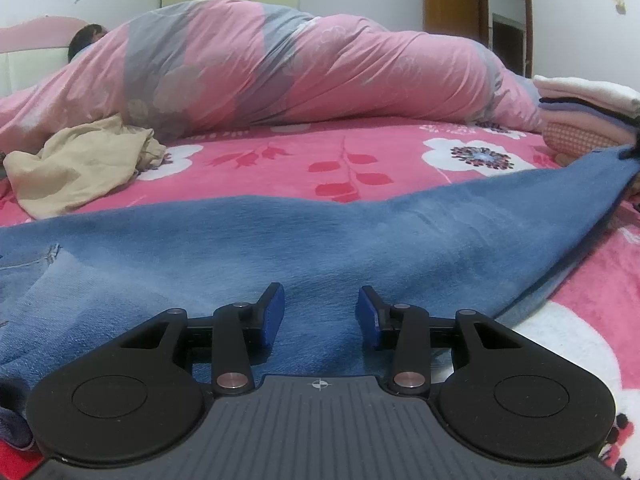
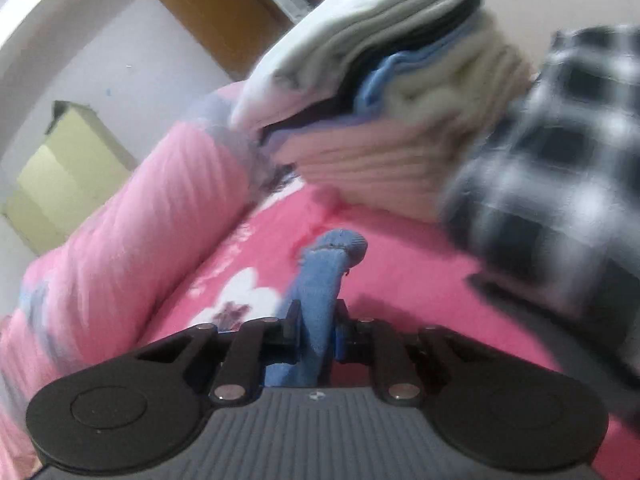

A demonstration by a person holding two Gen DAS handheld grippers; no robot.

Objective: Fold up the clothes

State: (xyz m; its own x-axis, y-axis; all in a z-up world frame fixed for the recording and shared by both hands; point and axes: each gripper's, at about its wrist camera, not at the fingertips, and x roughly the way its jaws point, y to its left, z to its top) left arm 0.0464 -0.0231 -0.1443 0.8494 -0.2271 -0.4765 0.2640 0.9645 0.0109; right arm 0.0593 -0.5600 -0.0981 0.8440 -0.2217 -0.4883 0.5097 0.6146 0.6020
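Note:
Blue jeans (image 1: 280,248) lie spread across the pink flowered bed (image 1: 360,152). My left gripper (image 1: 320,312) is open, its blue-padded fingers (image 1: 274,316) resting low over the denim near the pocket end. One leg stretches up to the right, where my right gripper is just visible at the frame edge. In the right wrist view my right gripper (image 2: 318,328) is shut on a bunched end of the jeans (image 2: 328,276), lifted above the bed (image 2: 400,280). That view is tilted and motion-blurred.
A beige garment (image 1: 80,164) lies crumpled at the left. A person lies under a pink and grey duvet (image 1: 280,64) at the back. A stack of folded clothes (image 1: 580,108) sits at the right, also close ahead (image 2: 380,100), beside a black-and-white checked cloth (image 2: 560,160).

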